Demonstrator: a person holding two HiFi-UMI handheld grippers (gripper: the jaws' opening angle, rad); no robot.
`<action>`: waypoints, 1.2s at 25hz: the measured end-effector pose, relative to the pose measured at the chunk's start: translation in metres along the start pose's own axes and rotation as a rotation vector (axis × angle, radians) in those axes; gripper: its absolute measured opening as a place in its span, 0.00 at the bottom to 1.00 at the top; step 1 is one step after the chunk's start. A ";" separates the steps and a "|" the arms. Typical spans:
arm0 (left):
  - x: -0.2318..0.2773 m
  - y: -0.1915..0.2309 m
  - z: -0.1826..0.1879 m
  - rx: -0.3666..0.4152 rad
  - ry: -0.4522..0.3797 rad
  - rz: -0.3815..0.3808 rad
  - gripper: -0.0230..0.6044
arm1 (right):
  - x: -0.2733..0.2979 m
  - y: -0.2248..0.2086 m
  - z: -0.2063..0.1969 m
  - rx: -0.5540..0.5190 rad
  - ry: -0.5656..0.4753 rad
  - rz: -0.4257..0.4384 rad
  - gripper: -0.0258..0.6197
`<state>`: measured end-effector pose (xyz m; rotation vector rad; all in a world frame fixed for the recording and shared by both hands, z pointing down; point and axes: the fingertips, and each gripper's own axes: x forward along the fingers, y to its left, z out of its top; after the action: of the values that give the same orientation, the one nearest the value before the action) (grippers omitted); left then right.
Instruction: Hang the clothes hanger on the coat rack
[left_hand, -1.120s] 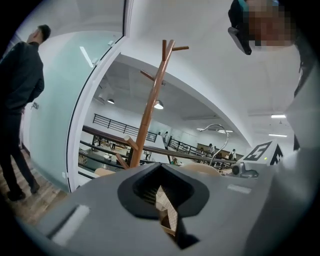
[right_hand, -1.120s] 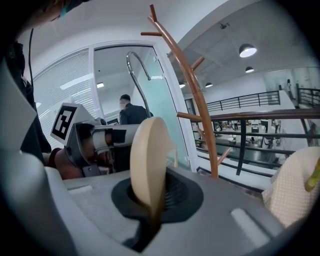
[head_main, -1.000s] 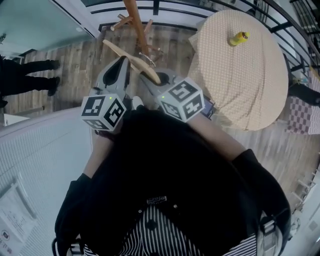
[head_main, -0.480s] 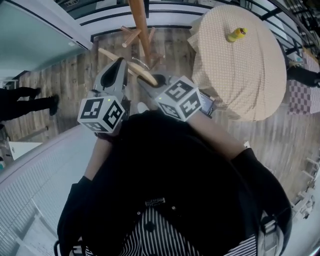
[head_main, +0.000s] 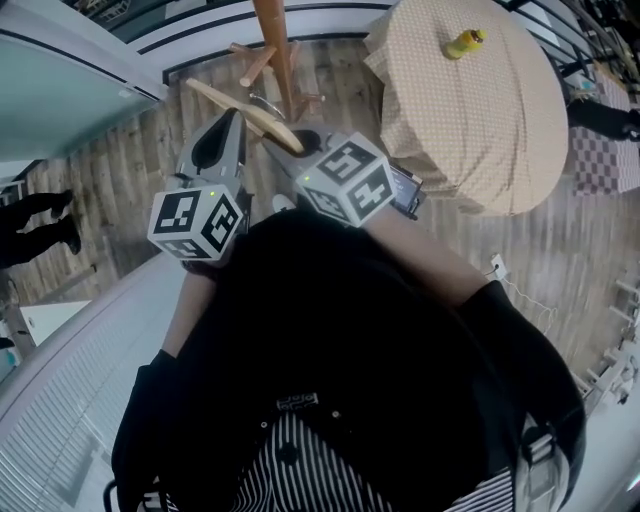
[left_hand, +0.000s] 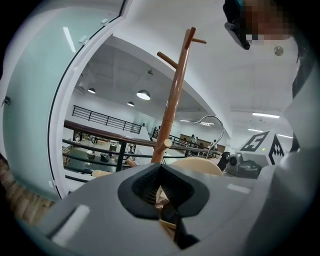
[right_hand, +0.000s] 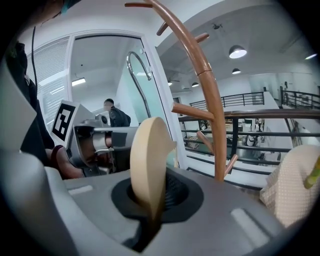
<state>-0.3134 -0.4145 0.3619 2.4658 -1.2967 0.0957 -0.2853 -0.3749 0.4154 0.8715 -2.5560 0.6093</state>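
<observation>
A wooden clothes hanger (head_main: 240, 105) with a metal hook (right_hand: 138, 75) is held between both grippers, just in front of the wooden coat rack (head_main: 273, 40). My right gripper (head_main: 287, 150) is shut on the hanger's rounded end (right_hand: 149, 160). My left gripper (head_main: 230, 120) is shut on a wooden part of the hanger (left_hand: 162, 196). In the left gripper view the coat rack (left_hand: 175, 100) rises straight ahead, its pegs high above. In the right gripper view the coat rack (right_hand: 206, 85) stands close on the right, and the hook points up, below its pegs.
A round table (head_main: 480, 120) with a beige cloth and a yellow bottle (head_main: 463, 43) stands to the right. A person's legs (head_main: 40, 215) show at the far left. A glass wall (head_main: 60, 70) and a railing (left_hand: 95, 132) lie behind the rack.
Both grippers have carried the hanger closer to the coat rack. The table and the rack's foot have shifted up and left in the head view.
</observation>
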 end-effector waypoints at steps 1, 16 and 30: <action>-0.001 0.000 0.000 -0.001 -0.001 0.001 0.04 | 0.000 0.001 0.000 -0.003 -0.002 0.004 0.04; 0.015 0.020 0.014 -0.051 0.003 0.046 0.04 | 0.018 -0.013 0.016 -0.018 0.079 0.101 0.04; 0.029 0.019 0.004 -0.085 0.022 0.059 0.04 | 0.016 -0.025 0.008 0.001 0.118 0.134 0.04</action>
<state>-0.3124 -0.4483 0.3696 2.3495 -1.3368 0.0800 -0.2827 -0.4048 0.4230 0.6485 -2.5213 0.6800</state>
